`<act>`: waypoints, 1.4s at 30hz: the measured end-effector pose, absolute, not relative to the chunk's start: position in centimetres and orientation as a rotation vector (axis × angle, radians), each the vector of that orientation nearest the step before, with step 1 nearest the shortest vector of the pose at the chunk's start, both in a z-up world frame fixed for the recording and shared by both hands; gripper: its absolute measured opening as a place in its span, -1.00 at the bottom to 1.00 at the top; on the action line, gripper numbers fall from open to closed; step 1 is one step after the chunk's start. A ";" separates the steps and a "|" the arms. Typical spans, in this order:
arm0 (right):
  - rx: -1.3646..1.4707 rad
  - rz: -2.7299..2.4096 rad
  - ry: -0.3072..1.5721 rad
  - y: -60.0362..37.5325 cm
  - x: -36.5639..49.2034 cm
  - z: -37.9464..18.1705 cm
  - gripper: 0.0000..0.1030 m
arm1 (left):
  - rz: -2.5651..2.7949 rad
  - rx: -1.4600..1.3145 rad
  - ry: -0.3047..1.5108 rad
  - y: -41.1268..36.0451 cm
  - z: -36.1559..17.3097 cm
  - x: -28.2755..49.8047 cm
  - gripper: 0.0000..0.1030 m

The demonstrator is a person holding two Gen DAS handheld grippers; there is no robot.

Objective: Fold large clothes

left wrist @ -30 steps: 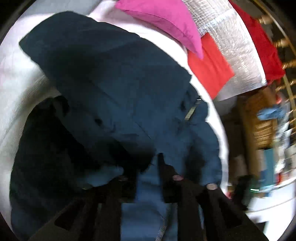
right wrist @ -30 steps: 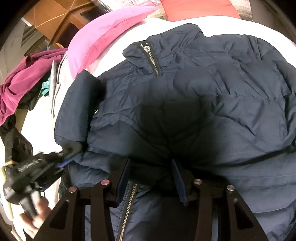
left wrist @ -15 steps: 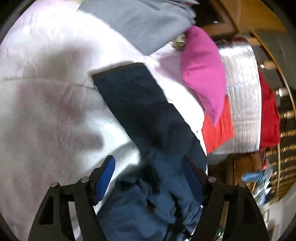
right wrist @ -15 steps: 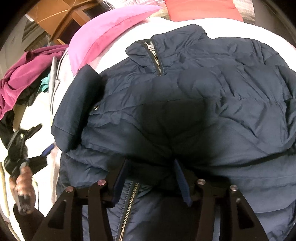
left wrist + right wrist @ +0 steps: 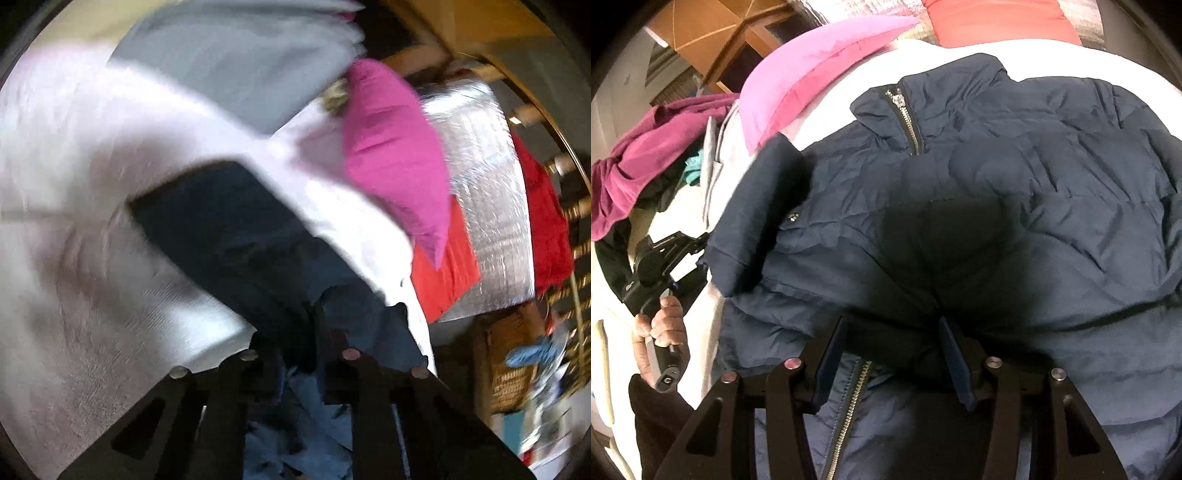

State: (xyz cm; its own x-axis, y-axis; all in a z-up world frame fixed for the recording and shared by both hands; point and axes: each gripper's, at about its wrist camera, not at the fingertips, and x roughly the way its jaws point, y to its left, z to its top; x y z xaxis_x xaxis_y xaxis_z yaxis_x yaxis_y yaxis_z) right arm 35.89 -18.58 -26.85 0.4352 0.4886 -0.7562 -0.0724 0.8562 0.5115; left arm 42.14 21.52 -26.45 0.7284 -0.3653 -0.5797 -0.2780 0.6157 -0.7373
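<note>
The navy quilted puffer jacket (image 5: pixel 979 206) lies across the white bed (image 5: pixel 85 280), collar toward the pink pillow (image 5: pixel 820 62), its sleeve (image 5: pixel 229 236) stretching over bare sheet. The left tool (image 5: pixel 299 343) is clenched on the sleeve; the right tool (image 5: pixel 890 339) grips the jacket's hem fold.

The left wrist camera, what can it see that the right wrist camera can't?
Only the left wrist view shows the gray cloth, the silvery cover and the dark red garment. Only the right wrist view shows the jacket's collar zipper, the magenta clothes pile and the hand holding the left gripper. Both show the navy jacket, the pink pillow and the white bedsheet.
</note>
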 end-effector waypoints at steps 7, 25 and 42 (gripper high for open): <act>0.519 0.309 0.927 -23.9 33.0 -24.0 0.08 | -0.207 -0.674 0.634 14.0 -19.4 40.1 -0.78; 0.651 0.196 0.854 -31.9 26.3 -23.3 0.08 | -0.508 -0.169 1.098 -5.6 -25.0 36.1 0.17; 0.020 0.329 0.945 -14.8 31.6 -19.1 0.52 | -0.016 -0.429 0.991 11.8 -25.4 38.8 0.44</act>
State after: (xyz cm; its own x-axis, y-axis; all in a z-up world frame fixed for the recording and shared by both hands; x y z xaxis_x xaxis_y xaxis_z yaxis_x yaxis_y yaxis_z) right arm 31.57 -14.81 -19.14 0.5396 0.2853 -0.7921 -0.2679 0.9501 0.1598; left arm 38.83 11.77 -25.36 0.5545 -0.2054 -0.8064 -0.1799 0.9166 -0.3571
